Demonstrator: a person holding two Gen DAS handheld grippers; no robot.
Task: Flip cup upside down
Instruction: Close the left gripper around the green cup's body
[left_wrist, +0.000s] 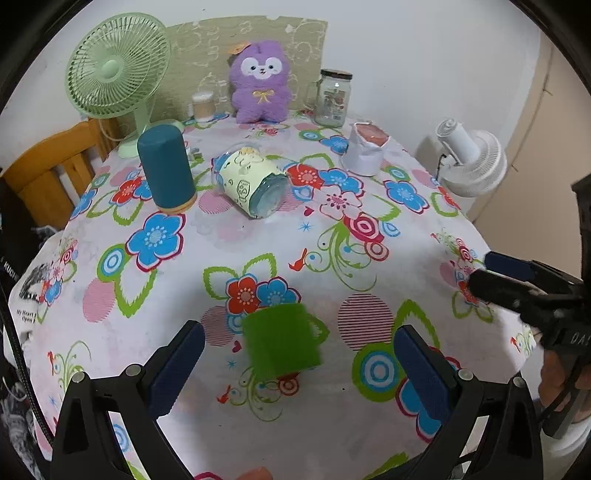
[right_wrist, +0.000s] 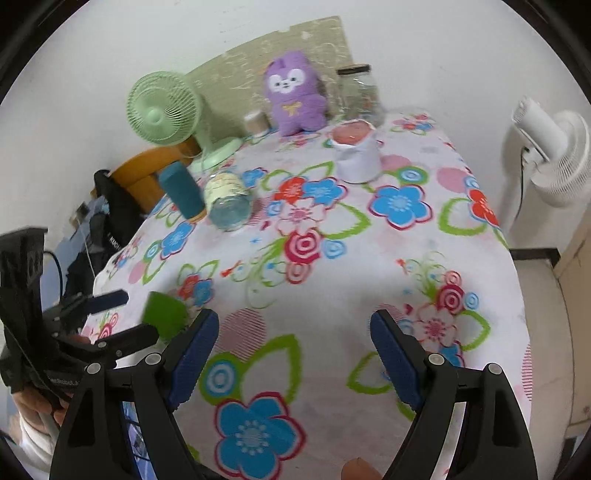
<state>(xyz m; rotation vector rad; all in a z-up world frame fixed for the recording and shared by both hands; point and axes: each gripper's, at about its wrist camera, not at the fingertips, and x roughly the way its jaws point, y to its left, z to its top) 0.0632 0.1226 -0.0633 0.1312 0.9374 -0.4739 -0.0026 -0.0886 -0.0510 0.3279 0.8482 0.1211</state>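
- Green cup (left_wrist: 282, 341) sits on the floral tablecloth (left_wrist: 258, 251) near the front edge, blurred; handle to its right. Looks flat-topped, prob already mouth-down, but can't tell for sure.
- Left gripper (left_wrist: 299, 354): wide open, pads either side of cup, not touching, holds nothing.
- Right gripper (right_wrist: 293, 349): wide open too, empty, over bare cloth to the cup's right.
- Progress: if it's inverted, flip is done, only backing off left; otherwise grasp + turn remain.
- Farther back: teal cylinder (left_wrist: 166, 171), tipped jar (left_wrist: 249, 182), well apart.

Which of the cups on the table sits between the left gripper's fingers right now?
The green cup, blurred, between the open left gripper fingers. The teal cup and the cup lying on its side are farther back.
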